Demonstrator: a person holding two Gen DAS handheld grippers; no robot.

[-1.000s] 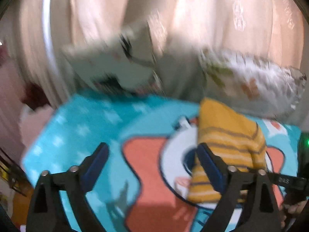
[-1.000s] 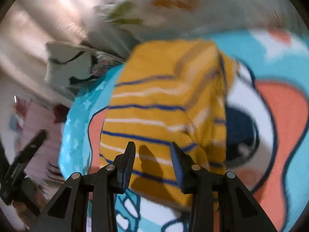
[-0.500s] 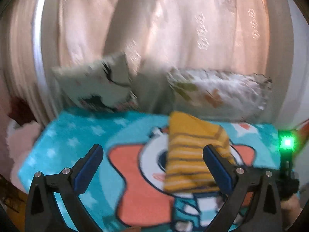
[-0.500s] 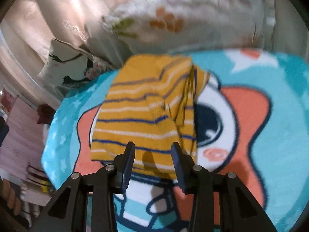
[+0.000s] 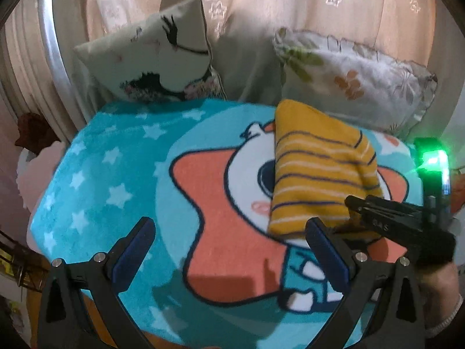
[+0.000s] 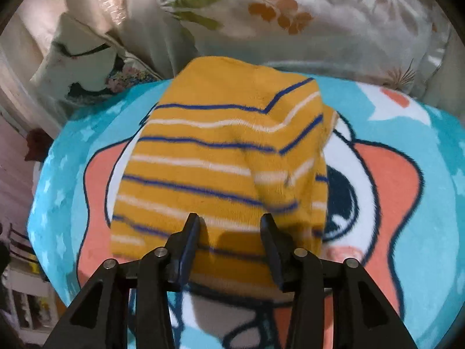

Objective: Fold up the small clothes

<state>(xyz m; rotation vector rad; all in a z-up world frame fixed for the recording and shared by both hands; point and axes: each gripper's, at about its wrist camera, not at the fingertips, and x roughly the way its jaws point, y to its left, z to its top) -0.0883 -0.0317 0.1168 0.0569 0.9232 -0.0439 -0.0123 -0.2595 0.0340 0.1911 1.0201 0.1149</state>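
A small yellow garment [image 6: 221,160] with blue and white stripes lies folded on a teal cartoon blanket [image 6: 430,192]. My right gripper [image 6: 231,228] is open, its jaws astride the garment's near edge, holding nothing. In the left wrist view the garment [image 5: 316,171] lies at the right on the blanket [image 5: 96,174]. My left gripper [image 5: 226,235] is wide open and empty, above the blanket to the garment's left. The right gripper's body [image 5: 401,224] shows there at the garment's near right corner.
Two pillows lean at the back: a white one with a black bird print [image 5: 157,55] at left and a floral one [image 5: 354,78] at right. A pale curtain [image 5: 290,5] hangs behind. The blanket's edge drops off at the left and front.
My left gripper has pulled back and to the left, away from the garment. My right gripper drew back, then came close to the garment's near edge again. The garment stays folded.
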